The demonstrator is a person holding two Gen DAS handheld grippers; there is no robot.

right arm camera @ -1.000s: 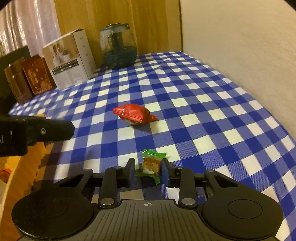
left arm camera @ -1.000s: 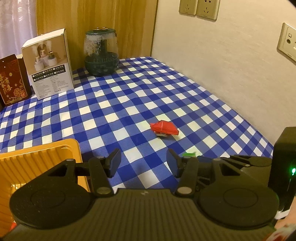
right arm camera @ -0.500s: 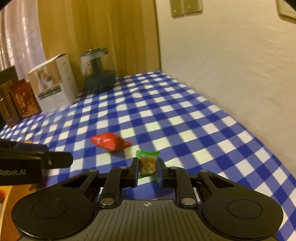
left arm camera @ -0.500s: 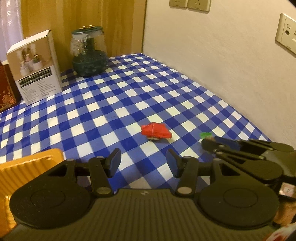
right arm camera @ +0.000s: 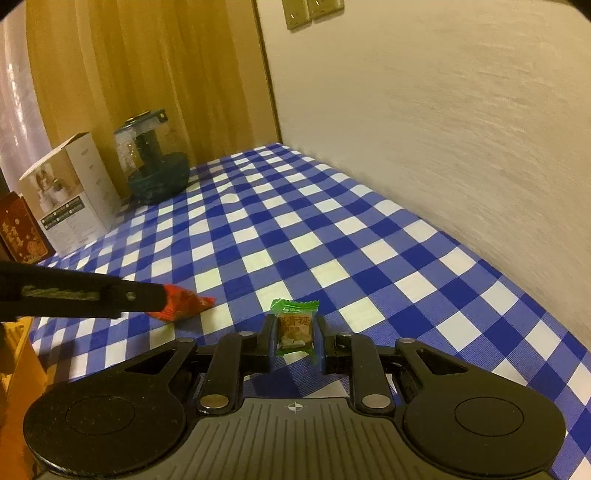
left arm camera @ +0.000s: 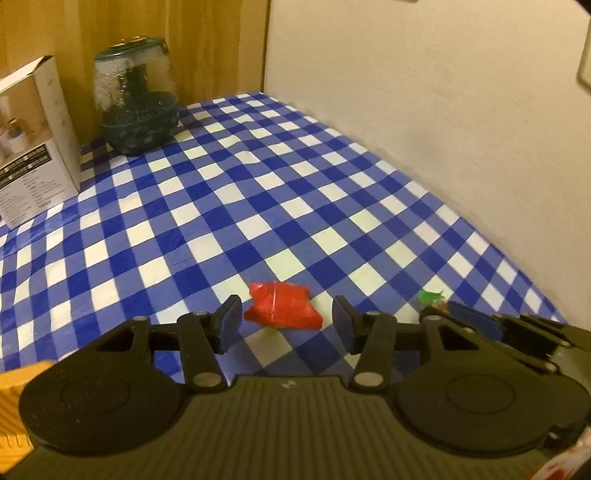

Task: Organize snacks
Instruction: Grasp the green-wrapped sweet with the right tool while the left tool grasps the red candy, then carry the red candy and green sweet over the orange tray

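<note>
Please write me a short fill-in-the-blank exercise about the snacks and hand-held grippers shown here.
1. The right hand-held gripper is shut on a candy in a ____ wrapper.
2. The snack packet lying between the fingers of the open left hand-held gripper is ____.
3. The tablecloth is checked white and ____.

Missing words: green; red; blue

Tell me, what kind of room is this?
Probably a room in someone's home, maybe a dining corner. A blue checked tablecloth covers a table pushed against a plain wall with sockets, a curtain hangs behind, and a glass jar stands by a white box.
</note>
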